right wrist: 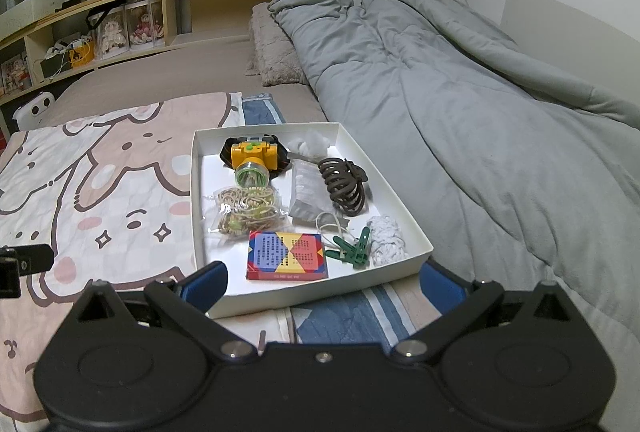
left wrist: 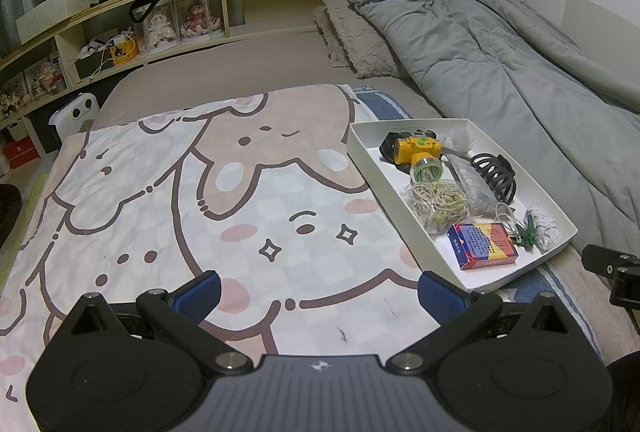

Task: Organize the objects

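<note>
A white tray [right wrist: 416,232] lies on the bed; it also shows in the left wrist view [left wrist: 360,152]. It holds a yellow headlamp [right wrist: 256,154], a bag of rubber bands [right wrist: 244,210], a colourful card box [right wrist: 286,256], a dark hair claw [right wrist: 344,184], green clips [right wrist: 354,250], a clear packet [right wrist: 308,192] and a white scrunchie [right wrist: 386,240]. My right gripper [right wrist: 320,282] is open and empty just before the tray's near edge. My left gripper [left wrist: 318,296] is open and empty over the cartoon blanket [left wrist: 200,200], left of the tray.
A bunched grey duvet [right wrist: 460,92] fills the right side of the bed, with a grey pillow [right wrist: 276,52] behind the tray. A wooden shelf [left wrist: 160,32] with dolls and boxes runs along the far side. A white heater [left wrist: 74,114] stands by the bed's left edge.
</note>
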